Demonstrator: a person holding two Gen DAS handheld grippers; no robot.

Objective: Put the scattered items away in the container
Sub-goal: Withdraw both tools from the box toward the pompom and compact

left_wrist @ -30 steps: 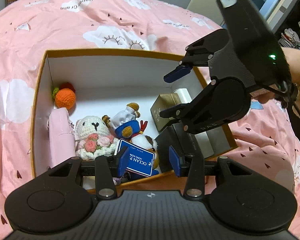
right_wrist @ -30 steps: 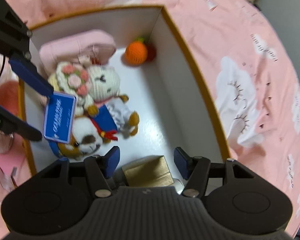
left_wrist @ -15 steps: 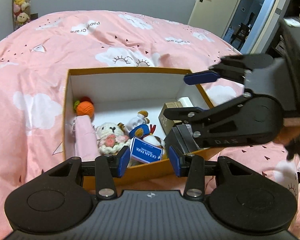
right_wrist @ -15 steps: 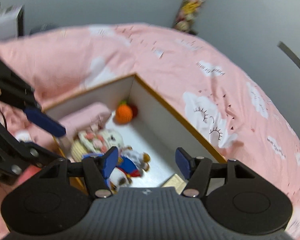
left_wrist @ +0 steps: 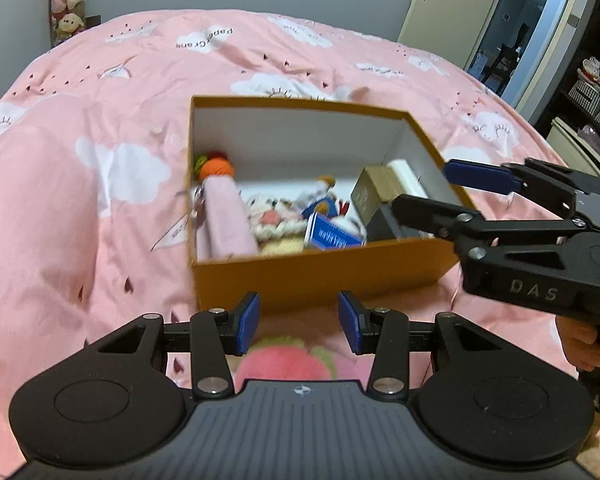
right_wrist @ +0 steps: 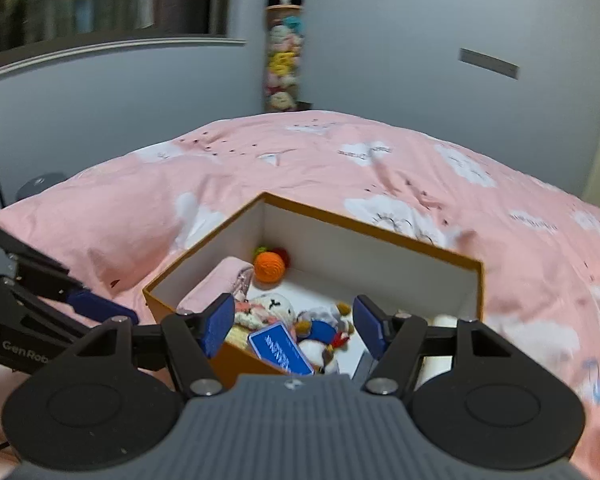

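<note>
clearing both tools from the filled box, with one pink item near the left gripper as the likely next pick.

nearest in the left wrist view, the left gripper (left_wrist: 299, 322) stands partly open with nothing between its blue pads (left_wrist: 247, 322); it hovers over a blurred pink and green soft item (left_wrist: 286, 358) lying on the pink bedcover (left_wrist: 80, 160) just short of the box (left_wrist: 320, 270). judged next move: lower this tool over that item, close, lift it over the near wall. beyond it, the right gripper (left_wrist: 444, 188) sits at the box's right corner, jaws wide and empty, touching nothing. inside the box lie a pink pouch (left_wrist: 226, 220), a crochet bunny (right_wrist: 266, 308), a blue tagged plush (right_wrist: 320, 330), a gold carton (left_wrist: 374, 190) and, farthest, an orange crochet ball (left_wrist: 217, 168).
</note>
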